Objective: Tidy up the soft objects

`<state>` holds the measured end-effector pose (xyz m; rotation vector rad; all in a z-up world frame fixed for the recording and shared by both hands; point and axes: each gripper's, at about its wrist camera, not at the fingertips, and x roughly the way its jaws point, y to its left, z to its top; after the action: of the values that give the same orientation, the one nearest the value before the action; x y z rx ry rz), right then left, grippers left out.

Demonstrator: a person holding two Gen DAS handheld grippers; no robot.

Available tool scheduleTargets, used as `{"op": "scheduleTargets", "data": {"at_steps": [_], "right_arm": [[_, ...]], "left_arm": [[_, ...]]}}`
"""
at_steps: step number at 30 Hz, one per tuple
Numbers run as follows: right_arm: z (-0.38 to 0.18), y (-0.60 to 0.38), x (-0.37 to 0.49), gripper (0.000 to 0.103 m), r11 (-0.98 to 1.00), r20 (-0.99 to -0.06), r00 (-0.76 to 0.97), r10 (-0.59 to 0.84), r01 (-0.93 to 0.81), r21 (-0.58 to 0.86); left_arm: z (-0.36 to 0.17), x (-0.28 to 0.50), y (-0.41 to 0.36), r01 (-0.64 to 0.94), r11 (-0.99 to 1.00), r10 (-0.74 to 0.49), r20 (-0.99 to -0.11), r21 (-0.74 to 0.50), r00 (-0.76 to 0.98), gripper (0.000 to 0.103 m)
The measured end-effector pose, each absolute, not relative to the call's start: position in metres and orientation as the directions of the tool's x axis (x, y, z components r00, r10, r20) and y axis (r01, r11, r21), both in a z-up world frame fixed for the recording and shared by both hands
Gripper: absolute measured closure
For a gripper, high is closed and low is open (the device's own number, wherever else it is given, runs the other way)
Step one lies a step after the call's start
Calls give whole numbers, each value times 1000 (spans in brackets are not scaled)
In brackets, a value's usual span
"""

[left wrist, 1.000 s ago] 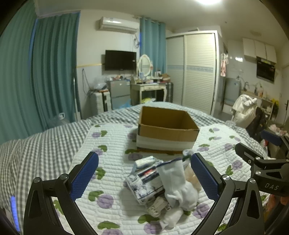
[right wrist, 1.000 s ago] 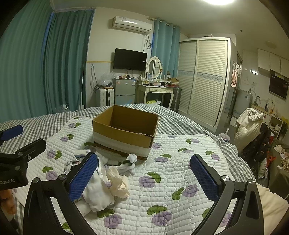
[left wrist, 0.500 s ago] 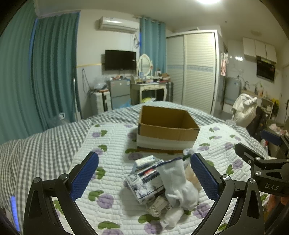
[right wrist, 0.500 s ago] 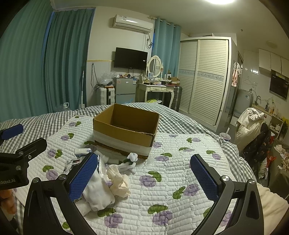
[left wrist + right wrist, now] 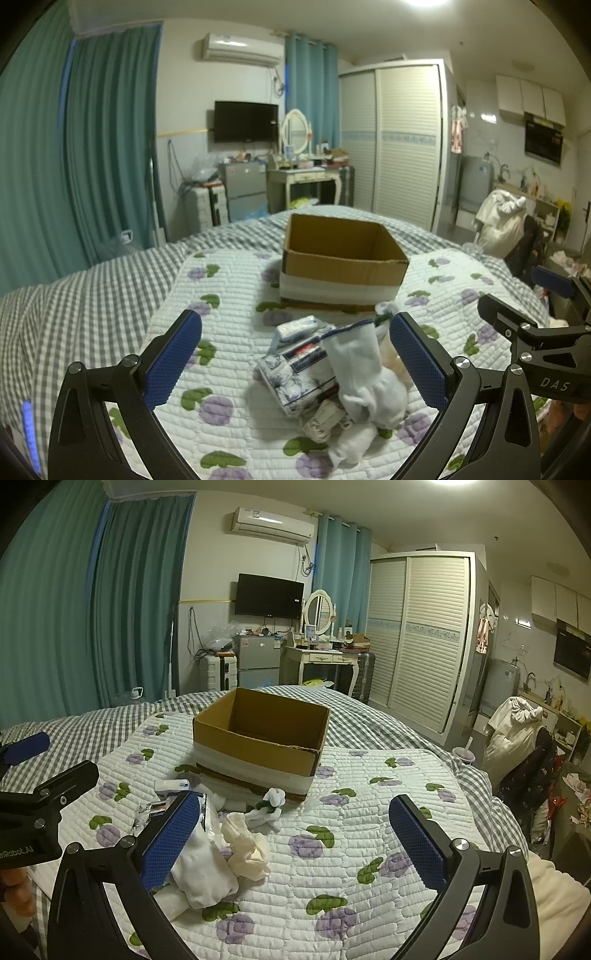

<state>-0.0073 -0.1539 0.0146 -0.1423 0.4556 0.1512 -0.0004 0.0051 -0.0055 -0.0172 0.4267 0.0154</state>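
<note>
Bedroom with teal curtains point(image 5: 92, 147), a wall television point(image 5: 269, 595) and a louvred wardrobe point(image 5: 421, 635). Quilted floral bedspread point(image 5: 229, 295) over grey gingham. Open corrugated cardboard box point(image 5: 341, 266), banded white. Just before it, heaped: limp white sock point(image 5: 360, 369), floral tissue pack point(image 5: 295, 376), crumpled cream cloth point(image 5: 245, 845), perhaps another sock. Left gripper point(image 5: 295, 358) and right gripper point(image 5: 291, 842) both spread wide, holding nothing.

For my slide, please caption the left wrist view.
Open left gripper above piled socks before a cardboard box.
</note>
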Motion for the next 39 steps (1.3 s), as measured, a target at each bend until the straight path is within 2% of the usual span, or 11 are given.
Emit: {"op": "scheduleTargets", "data": {"at_steps": [39], "right_arm": [[9,-147,-9,0,975,-458,880,130,-198,-105]], "left_arm": [[-8,1,7,-15,1000,13,-420,-1,907,0]]}}
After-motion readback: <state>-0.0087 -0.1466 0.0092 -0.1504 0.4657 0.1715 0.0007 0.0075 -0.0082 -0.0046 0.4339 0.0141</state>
